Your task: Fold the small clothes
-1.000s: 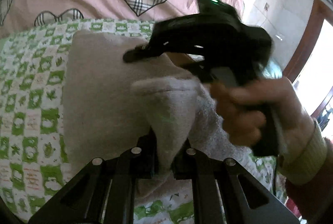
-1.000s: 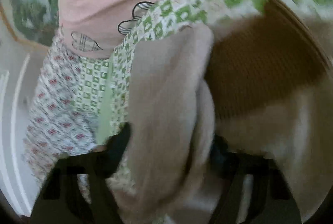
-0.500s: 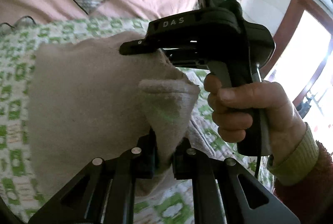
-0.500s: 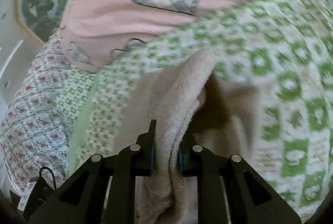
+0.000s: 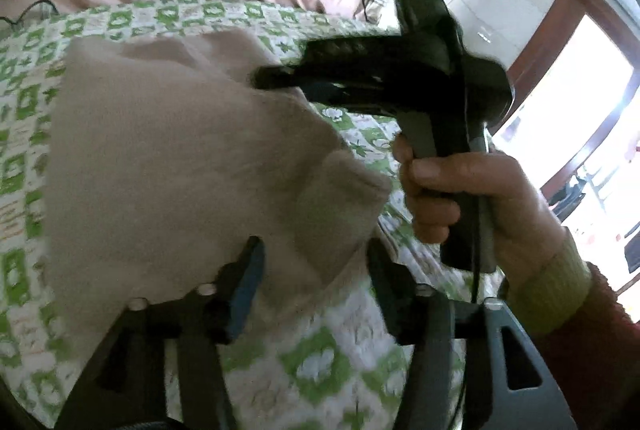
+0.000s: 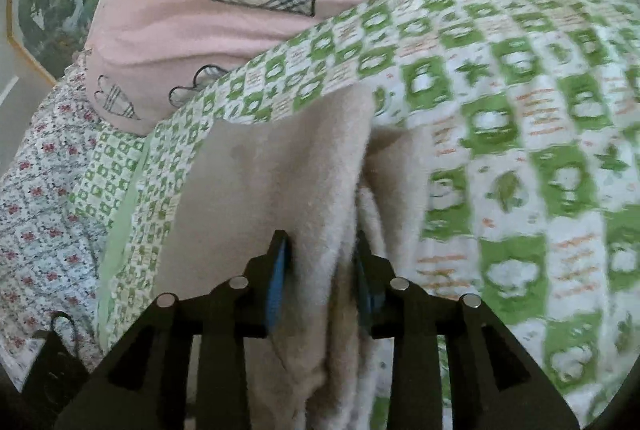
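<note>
Release step: both sets of jaws are opening to lay the folded beige garment point(image 5: 168, 166) onto the green-checked bedspread point(image 5: 320, 358). On the left gripper point(image 5: 312, 282), the jaws stand well apart, with a folded corner of the cloth between them and no longer pinched; draw this gripper back low and straight so the corner does not drag open. On the right gripper point(image 6: 320, 270), the jaws are parting around the thick folded edge, which brushes the pads; finish opening before retreating. The garment is soft, fleecy, beige, doubled over, and lies on the bedspread near the pink heart-print quilt point(image 6: 224, 30) along the bed's far edge.
</note>
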Demonstrator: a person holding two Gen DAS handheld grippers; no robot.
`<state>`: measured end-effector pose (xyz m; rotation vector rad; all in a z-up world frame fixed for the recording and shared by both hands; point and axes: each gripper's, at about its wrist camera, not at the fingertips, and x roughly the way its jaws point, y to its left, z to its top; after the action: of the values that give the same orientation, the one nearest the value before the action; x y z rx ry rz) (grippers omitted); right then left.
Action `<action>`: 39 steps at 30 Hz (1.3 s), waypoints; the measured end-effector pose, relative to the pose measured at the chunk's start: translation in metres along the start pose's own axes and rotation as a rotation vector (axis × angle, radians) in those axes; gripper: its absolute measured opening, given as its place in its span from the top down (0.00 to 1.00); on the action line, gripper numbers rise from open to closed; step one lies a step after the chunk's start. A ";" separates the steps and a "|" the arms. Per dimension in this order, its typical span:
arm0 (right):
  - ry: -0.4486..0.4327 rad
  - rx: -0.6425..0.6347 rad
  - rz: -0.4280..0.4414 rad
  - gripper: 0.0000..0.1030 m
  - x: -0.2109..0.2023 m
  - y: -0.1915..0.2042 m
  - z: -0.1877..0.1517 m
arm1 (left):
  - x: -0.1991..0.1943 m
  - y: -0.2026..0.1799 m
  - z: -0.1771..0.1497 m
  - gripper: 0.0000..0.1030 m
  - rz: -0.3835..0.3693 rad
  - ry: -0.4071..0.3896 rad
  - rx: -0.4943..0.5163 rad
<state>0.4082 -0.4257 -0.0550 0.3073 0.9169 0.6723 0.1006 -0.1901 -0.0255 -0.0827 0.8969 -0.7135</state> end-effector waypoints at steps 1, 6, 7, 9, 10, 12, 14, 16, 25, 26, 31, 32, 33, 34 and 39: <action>-0.006 0.004 -0.022 0.55 -0.005 -0.002 -0.003 | -0.010 0.003 -0.003 0.40 -0.007 -0.009 -0.006; -0.032 0.083 -0.049 0.25 -0.034 -0.017 -0.026 | -0.066 0.039 -0.016 0.18 0.048 -0.082 -0.102; -0.035 0.108 -0.020 0.23 -0.037 -0.021 -0.029 | -0.071 0.049 -0.015 0.18 0.052 -0.087 -0.127; -0.037 0.149 0.023 0.19 -0.038 -0.025 -0.034 | -0.076 0.071 -0.012 0.17 0.071 -0.089 -0.193; -0.034 0.165 0.039 0.19 -0.035 -0.026 -0.035 | -0.075 0.081 -0.009 0.17 0.075 -0.082 -0.221; -0.018 0.189 0.069 0.19 -0.028 -0.028 -0.035 | -0.068 0.108 -0.002 0.17 0.019 -0.057 -0.331; 0.007 0.208 0.104 0.19 -0.018 -0.028 -0.034 | -0.058 0.132 0.005 0.17 -0.040 -0.057 -0.428; 0.029 0.210 0.124 0.19 -0.011 -0.026 -0.035 | -0.045 0.149 0.012 0.17 -0.052 -0.047 -0.476; 0.097 0.177 0.118 0.19 0.014 -0.017 -0.029 | 0.021 0.187 0.033 0.12 -0.164 0.034 -0.575; 0.099 0.171 0.117 0.19 0.016 -0.016 -0.030 | 0.023 0.188 0.033 0.16 -0.169 0.023 -0.570; 0.101 0.177 0.160 0.58 0.017 -0.008 -0.037 | 0.009 0.183 0.030 0.45 -0.134 -0.025 -0.500; 0.090 0.172 0.154 0.60 0.014 -0.003 -0.038 | 0.000 0.181 0.028 0.51 -0.129 -0.048 -0.490; 0.074 0.176 0.162 0.62 0.010 0.005 -0.039 | -0.006 0.183 0.028 0.53 -0.123 -0.060 -0.485; 0.062 0.171 0.171 0.64 0.007 0.013 -0.039 | -0.017 0.182 0.025 0.55 -0.113 -0.080 -0.479; 0.033 0.041 0.191 0.65 0.008 0.076 -0.041 | -0.081 0.187 0.012 0.56 -0.027 -0.163 -0.459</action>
<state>0.3475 -0.3643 -0.0450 0.4253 0.9410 0.8364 0.1756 -0.0003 -0.0281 -0.5541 0.8897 -0.5058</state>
